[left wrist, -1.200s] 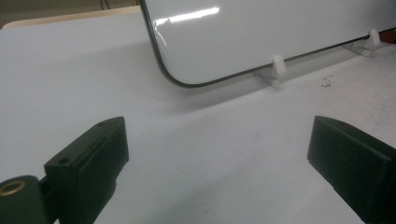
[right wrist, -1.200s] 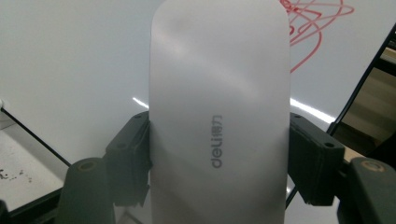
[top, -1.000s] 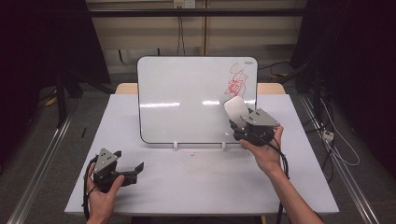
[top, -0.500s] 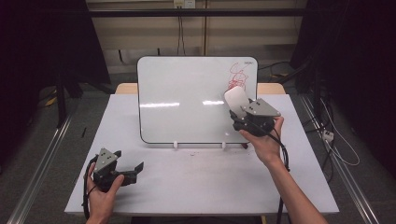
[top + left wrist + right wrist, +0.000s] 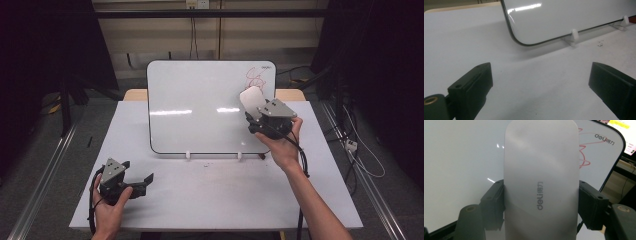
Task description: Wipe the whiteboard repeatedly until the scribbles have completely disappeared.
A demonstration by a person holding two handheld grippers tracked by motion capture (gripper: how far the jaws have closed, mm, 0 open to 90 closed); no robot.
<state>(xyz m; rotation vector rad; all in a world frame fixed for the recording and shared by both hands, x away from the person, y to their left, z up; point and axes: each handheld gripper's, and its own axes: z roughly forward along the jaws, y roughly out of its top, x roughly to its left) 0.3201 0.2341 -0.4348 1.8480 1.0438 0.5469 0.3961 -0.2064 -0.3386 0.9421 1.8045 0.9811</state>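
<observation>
The whiteboard eraser (image 5: 540,182), clamped between the right gripper's (image 5: 260,112) jaws, has risen up the whiteboard (image 5: 200,107) toward the red scribble (image 5: 256,79) at its top corner, likely to wipe it, while the left gripper (image 5: 137,182) rests open-jawed on the table (image 5: 220,200).

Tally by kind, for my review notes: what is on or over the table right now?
Whiteboard: 1
Eraser, clamped in the right gripper: 1
Grippers, counting the open left gripper: 2
Red scribble: 1
Total: 5

"deli" on eraser (image 5: 540,182); "deli" on whiteboard (image 5: 604,138) top corner.
</observation>
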